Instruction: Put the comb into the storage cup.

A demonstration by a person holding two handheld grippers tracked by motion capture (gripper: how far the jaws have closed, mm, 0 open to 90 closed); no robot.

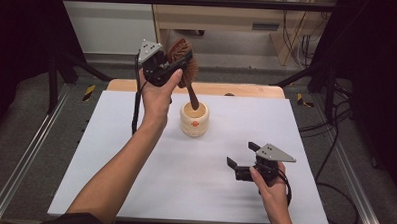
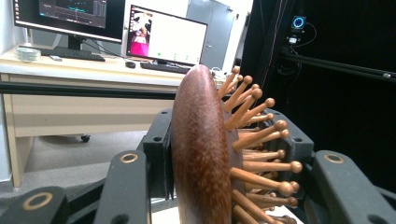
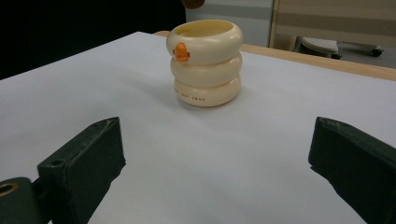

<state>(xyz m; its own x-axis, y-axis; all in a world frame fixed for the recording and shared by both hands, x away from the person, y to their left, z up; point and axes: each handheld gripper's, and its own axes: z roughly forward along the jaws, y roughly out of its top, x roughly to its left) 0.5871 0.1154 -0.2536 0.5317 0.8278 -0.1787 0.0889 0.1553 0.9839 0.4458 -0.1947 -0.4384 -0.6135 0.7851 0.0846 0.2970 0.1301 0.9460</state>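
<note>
My left gripper (image 1: 180,61) is raised over the back of the table, shut on the head of a dark wooden hairbrush (image 1: 179,47). The brush (image 2: 201,154) fills the space between its jaws (image 2: 226,144), bristle pegs to the right. The handle hangs down, and its tip (image 3: 191,3) hovers just above the mouth of a cream ringed cup (image 1: 194,119) with an orange duck mark (image 3: 205,65). My right gripper (image 1: 241,154) stays low at the front right, open (image 3: 224,158), pointing at the cup with nothing between its jaws.
A white sheet (image 1: 135,140) covers the table; a wooden edge (image 1: 212,88) shows at the back. Black frame posts (image 1: 58,72) stand at both sides. Beyond the left gripper are a desk with monitors (image 2: 163,37) and a black bar (image 2: 84,91).
</note>
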